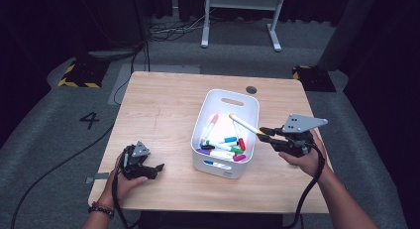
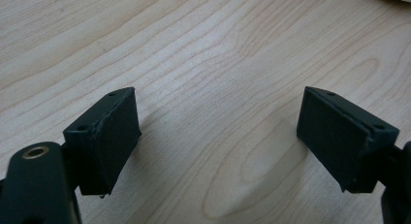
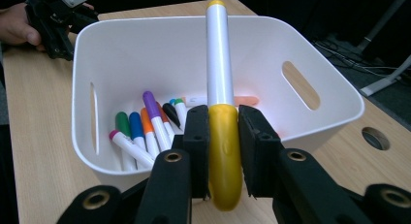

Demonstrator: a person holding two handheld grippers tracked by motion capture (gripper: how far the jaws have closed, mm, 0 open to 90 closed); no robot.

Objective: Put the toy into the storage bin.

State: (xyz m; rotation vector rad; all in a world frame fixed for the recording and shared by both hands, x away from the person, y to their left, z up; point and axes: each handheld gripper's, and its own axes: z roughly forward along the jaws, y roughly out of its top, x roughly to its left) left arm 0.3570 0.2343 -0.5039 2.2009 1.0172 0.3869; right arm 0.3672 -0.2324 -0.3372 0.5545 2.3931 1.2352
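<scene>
A white marker with a yellow cap (image 3: 220, 78) is clamped by its cap in my right gripper (image 3: 224, 136), and its body reaches out over the white bin (image 3: 310, 132). From above, the yellow-capped marker (image 1: 243, 123) hangs over the bin's right rim (image 1: 255, 125), with the right gripper (image 1: 265, 134) just right of the bin. Several coloured markers (image 1: 222, 144) lie in the bin. My left gripper (image 1: 154, 169) rests open on the table near the front left corner. Its black pads (image 2: 114, 136) stand wide apart over bare wood.
The light wooden table (image 1: 163, 110) has bare room left of and behind the bin. A round cable hole (image 1: 251, 89) sits near the far edge. Cables trail off the front edge, and a desk frame (image 1: 240, 11) stands on the floor beyond.
</scene>
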